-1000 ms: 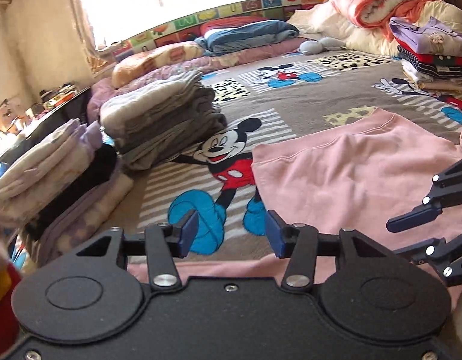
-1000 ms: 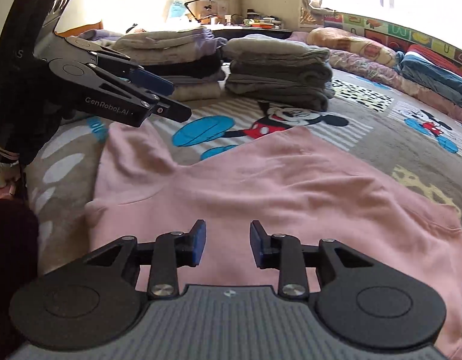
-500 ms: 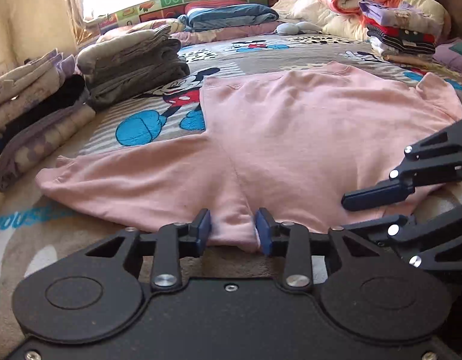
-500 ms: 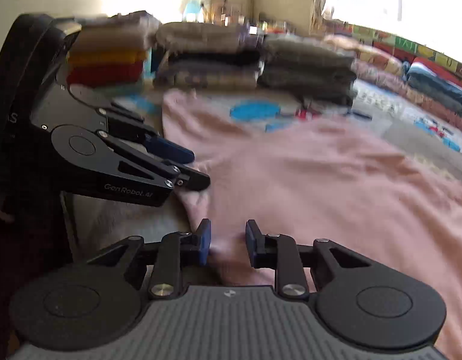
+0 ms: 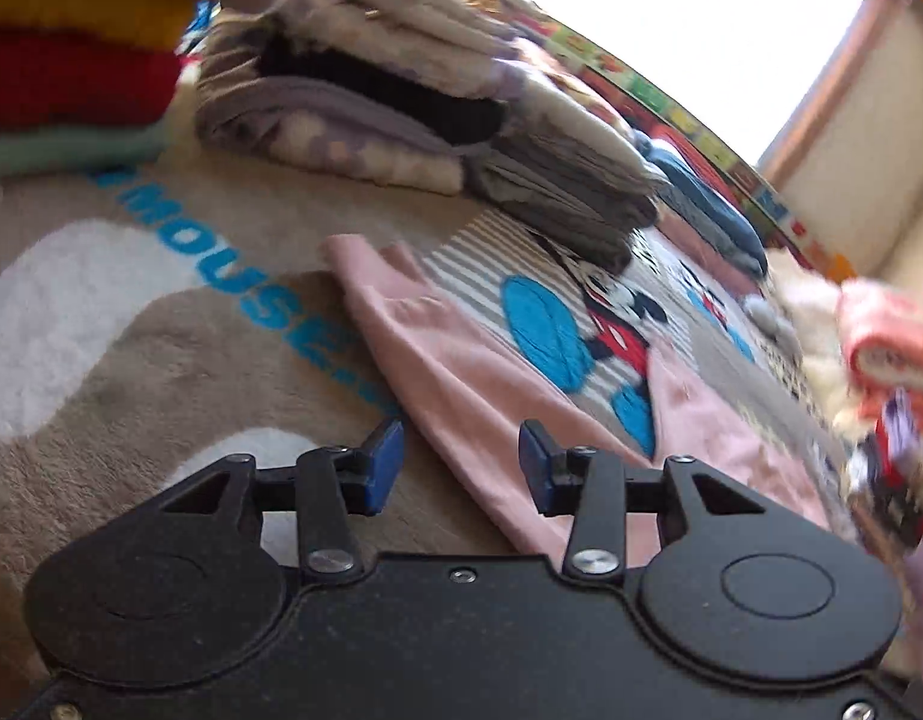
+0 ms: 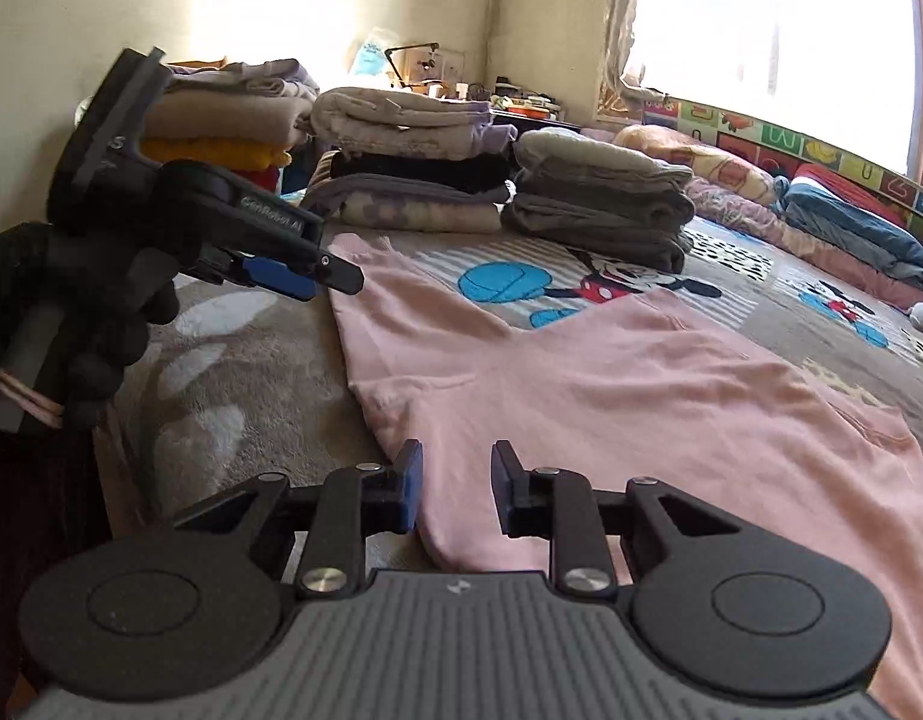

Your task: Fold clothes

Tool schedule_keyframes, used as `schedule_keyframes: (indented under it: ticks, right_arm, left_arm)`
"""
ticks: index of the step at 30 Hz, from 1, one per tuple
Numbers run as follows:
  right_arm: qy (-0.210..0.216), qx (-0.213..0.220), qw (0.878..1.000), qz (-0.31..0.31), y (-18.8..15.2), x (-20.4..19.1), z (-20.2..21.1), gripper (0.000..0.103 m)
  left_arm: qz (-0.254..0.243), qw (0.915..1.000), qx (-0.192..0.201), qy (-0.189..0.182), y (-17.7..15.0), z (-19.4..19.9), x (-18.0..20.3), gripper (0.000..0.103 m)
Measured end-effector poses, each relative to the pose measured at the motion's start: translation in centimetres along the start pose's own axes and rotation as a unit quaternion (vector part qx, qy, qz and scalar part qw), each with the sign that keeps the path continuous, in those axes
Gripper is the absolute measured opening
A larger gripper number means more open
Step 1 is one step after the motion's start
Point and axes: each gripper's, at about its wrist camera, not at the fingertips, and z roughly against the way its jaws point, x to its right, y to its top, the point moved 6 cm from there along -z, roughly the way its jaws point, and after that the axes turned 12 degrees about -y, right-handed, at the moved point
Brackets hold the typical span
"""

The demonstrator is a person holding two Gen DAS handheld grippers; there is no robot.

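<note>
A pink long-sleeved top [image 6: 611,384] lies spread flat on the bed, one sleeve [image 6: 365,276] stretched towards the folded piles. My right gripper [image 6: 456,462] hovers low over the top's near left edge; its jaws stand apart with cloth lying between them, not pinched. My left gripper [image 6: 323,276], held by a dark-gloved hand [image 6: 101,324], hangs tilted above the sleeve end. In the left wrist view the left gripper [image 5: 459,444] has its jaws opening, with the sleeve [image 5: 437,348] running under the gap and the pads clear of it.
A Mickey Mouse blanket [image 6: 221,372] covers the bed. Beyond the sleeve stand folded piles: a purple and cream stack [image 6: 413,180], a grey stack [image 6: 599,204] and a yellow and red stack [image 5: 71,60]. Pillows and a blue quilt [image 6: 851,228] lie under the window.
The left gripper swung left from the top's near edge out over the sleeve, rolled hard, and its jaws widened. The right gripper came to the near left edge and then stayed.
</note>
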Motion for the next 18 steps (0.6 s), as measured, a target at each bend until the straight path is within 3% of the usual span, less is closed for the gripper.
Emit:
schedule_keyframes:
  ticks: [2, 4, 7, 8, 9, 11, 14, 16, 18]
  right_arm:
    - [0.011, 0.016, 1.0, 0.018, 0.6, -1.1, -0.6, 0.026]
    - [0.012, 0.025, 0.999, 0.039, 1.0, -2.0, -1.2, 0.027]
    - [0.012, 0.031, 0.998, 0.053, 1.1, -2.8, -2.1, 0.031]
    - [0.011, 0.031, 0.998, 0.054, 1.0, -2.9, -2.3, 0.031]
    - [0.01, 0.031, 0.998, 0.056, 0.9, -3.0, -2.5, 0.031]
    - [0.011, 0.037, 0.997, 0.062, 0.8, -3.1, -2.8, 0.031]
    - [0.019, 0.055, 0.994, 0.089, 0.8, -4.0, -2.8, 0.032]
    - [0.05, 0.006, 0.992, 0.111, -0.5, -5.2, -4.2, 0.035]
    - [0.055, 0.009, 0.993, 0.106, -0.6, -5.2, -4.2, 0.035]
  left_arm:
    - [0.069, 0.9975, 0.01, -0.009, 1.2, -1.0, -2.3, 0.041]
    - [0.096, 0.9948, 0.019, -0.026, 2.2, -1.9, -3.3, 0.041]
    - [0.103, 0.9935, 0.029, -0.038, 3.6, -3.7, -3.9, 0.036]
    - [0.103, 0.9937, 0.027, -0.033, 3.9, -4.3, -4.1, 0.028]
    - [0.102, 0.994, 0.025, -0.029, 4.2, -4.8, -4.3, 0.008]
    - [0.082, 0.9953, 0.034, -0.037, 5.1, -4.3, -3.4, 0.006]
    - [0.012, 0.9983, 0.045, -0.036, 6.8, -4.3, -1.8, 0.007]
    - [0.026, 0.999, 0.025, -0.027, 6.4, -5.8, -3.3, 0.006]
    - [0.049, 0.9982, 0.019, -0.031, 6.2, -6.4, -4.4, 0.006]
